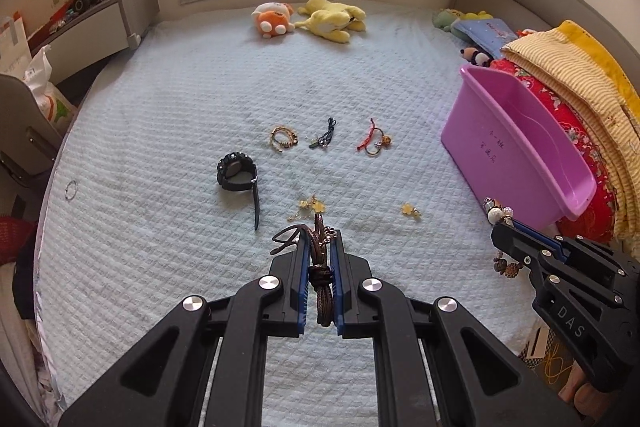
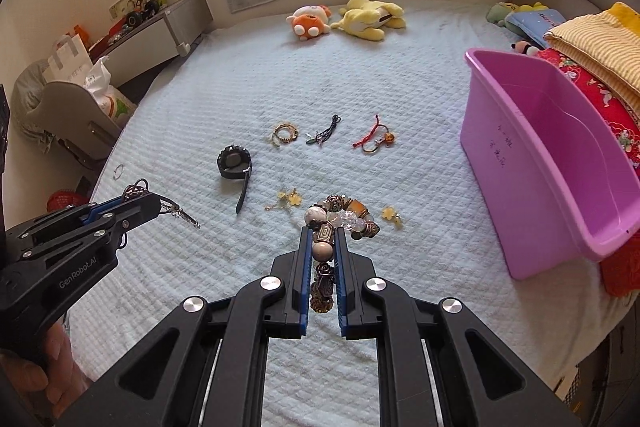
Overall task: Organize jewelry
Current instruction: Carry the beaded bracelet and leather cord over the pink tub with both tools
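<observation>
- We see the left claw (image 1: 320,251) clenched on a brown cord bracelet (image 1: 323,281), held above the bed (image 1: 160,131).
- Right claw (image 2: 323,247) grips a bead bracelet (image 2: 340,215), also off the bed.
- Watch (image 1: 237,171), gold chain (image 1: 283,139), dark cord (image 1: 325,135) and red cord (image 1: 374,141) lie mid-bed.
- Pink tub (image 2: 536,163) stands at right.

Black left tool (image 1: 320,239), blue pads, silver screws, right tool (image 2: 323,233) alike

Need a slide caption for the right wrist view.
Right gripper shut on beaded bracelet above the bed, pink bin at right.
</observation>
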A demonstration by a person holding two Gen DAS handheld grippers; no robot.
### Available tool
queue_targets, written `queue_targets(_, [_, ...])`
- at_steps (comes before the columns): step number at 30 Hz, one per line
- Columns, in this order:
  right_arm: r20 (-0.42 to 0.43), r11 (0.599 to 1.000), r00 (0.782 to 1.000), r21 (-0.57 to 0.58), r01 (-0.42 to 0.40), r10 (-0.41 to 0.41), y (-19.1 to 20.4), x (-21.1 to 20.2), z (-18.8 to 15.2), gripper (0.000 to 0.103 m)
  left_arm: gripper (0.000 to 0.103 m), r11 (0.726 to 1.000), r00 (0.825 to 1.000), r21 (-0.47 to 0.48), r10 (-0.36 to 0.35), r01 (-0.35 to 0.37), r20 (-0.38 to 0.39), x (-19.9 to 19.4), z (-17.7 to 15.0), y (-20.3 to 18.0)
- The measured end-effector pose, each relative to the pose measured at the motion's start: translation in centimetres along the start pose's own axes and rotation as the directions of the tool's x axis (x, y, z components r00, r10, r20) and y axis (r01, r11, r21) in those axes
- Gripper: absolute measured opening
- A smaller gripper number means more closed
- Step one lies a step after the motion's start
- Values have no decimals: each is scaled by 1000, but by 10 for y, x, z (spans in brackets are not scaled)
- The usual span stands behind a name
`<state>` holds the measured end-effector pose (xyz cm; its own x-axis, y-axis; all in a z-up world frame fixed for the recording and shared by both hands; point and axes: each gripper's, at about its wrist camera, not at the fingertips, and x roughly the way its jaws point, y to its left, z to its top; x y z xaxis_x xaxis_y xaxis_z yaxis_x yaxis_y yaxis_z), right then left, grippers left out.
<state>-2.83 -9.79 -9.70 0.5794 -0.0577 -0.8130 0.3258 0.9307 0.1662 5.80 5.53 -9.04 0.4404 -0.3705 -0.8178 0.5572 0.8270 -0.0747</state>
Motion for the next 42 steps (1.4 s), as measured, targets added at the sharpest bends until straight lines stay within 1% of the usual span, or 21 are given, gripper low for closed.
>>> queue_targets(5, [20,998,999,52,29,-30,-19,-33,9,10,10,998,999,41,-53,53,3,-17,18,-23])
queue_targets(11, [26,985,998,163,49,-54,-55,-60,16,10,10,988,994,111,-108,107,6,-30,41,-68])
queue_targets(16, [48,974,996,217,64,-76,-96,-84,29,10,10,976,987,150,-159,156,7,-35,63,-116])
queue_targets(21, [63,974,993,210,84,-99,-148,-99,44,10,10,972,982,145,-191,187,12,-25,84,-168])
queue_targets(25, [54,980,995,185,68,-79,-199,-98,59,10,10,980,986,112,-169,166,13,-7,99,-211])
queue_targets(27, [39,986,998,156,52,-59,-226,-93,68,10,10,987,990,84,-138,136,12,3,108,-233])
queue_targets(29, [24,991,999,129,32,-35,-252,-87,77,10,10,991,992,44,-123,123,-7,16,113,-252])
queue_targets(31, [17,994,1000,105,0,-2,-278,-79,87,10,10,996,996,30,-85,86,-23,29,118,-272])
queue_targets(33, [4,998,1000,65,-14,13,-299,-70,97,10,10,998,997,-7,-61,61,-42,42,123,-288])
queue_targets(35, [-13,999,999,28,-32,32,-317,-61,107,10,10,998,997,-43,-45,42,-59,52,127,-300])
queue_targets(38, [-41,998,997,-7,-62,62,-337,-47,117,10,10,998,996,-69,-13,7,-83,66,131,-319])
queue_targets(42, [-70,995,993,-20,-94,92,-355,-32,124,10,10,997,994,-75,8,-16,-109,81,138,-338])
